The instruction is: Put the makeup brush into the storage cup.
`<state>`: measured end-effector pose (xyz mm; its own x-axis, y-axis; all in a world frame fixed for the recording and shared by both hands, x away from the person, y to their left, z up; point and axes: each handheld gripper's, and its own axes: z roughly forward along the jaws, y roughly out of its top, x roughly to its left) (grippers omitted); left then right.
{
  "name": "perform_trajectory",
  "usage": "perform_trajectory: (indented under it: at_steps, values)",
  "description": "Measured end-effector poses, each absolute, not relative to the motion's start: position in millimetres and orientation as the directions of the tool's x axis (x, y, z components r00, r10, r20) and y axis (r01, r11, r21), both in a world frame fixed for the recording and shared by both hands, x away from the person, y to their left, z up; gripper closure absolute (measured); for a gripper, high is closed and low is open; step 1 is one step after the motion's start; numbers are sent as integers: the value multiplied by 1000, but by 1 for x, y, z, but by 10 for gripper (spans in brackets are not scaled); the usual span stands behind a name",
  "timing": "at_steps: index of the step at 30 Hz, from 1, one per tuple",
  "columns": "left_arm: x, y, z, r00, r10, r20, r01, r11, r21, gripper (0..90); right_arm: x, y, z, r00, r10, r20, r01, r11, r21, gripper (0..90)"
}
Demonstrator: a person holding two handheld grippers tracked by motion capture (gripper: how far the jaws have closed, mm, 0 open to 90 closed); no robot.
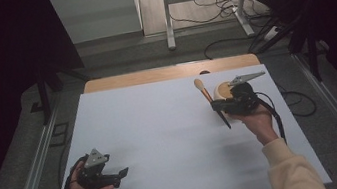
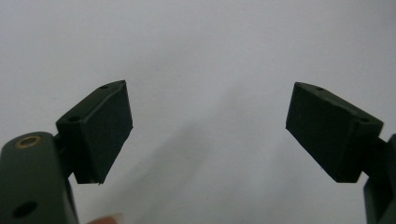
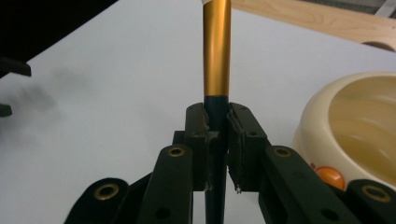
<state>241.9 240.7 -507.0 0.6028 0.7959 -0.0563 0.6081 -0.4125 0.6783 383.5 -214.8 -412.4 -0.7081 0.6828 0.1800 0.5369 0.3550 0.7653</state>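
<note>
A makeup brush [image 1: 213, 102] with a dark handle, a gold ferrule [image 3: 217, 46] and tan bristles [image 1: 199, 85] is held above the white table [image 1: 161, 126] at the right. My right gripper [image 1: 219, 107] is shut on its dark handle [image 3: 217, 109], and the brush points away and to the left. Close to the right of that gripper sits a cream bowl [image 1: 223, 90], which looks empty inside [image 3: 359, 116]. At the front left, my left gripper [image 1: 122, 177] is held low over the table. It is open [image 2: 208, 126], with only white tabletop between its pads.
A wooden strip [image 1: 168, 73] runs along the table's far edge. Beyond it are metal table legs [image 1: 168, 18] and loose cables [image 1: 224, 5] on the floor. Metal rails [image 1: 35, 165] flank both sides. The white tabletop stretches wide between the two grippers.
</note>
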Motion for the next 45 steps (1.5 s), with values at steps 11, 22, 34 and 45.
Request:
perform_trajectory:
  at_steps: [11,22,34,45]
  values:
    - [242,240,-507,604,795,-56,608,-415,677,153,383,-220,-404,-695,694,185,503,286,815,794]
    - [242,240,-508,605,794,-56,608,-416,676,153,386,-220,-397,-690,701,179,478,256,840,793]
    - [242,241,-508,601,797,-58,610,-411,678,153,393,-220,-387,-694,695,189,429,188,884,794]
    - [242,242,-508,603,796,-52,610,-418,673,153,400,-226,-385,-669,720,186,421,160,893,794]
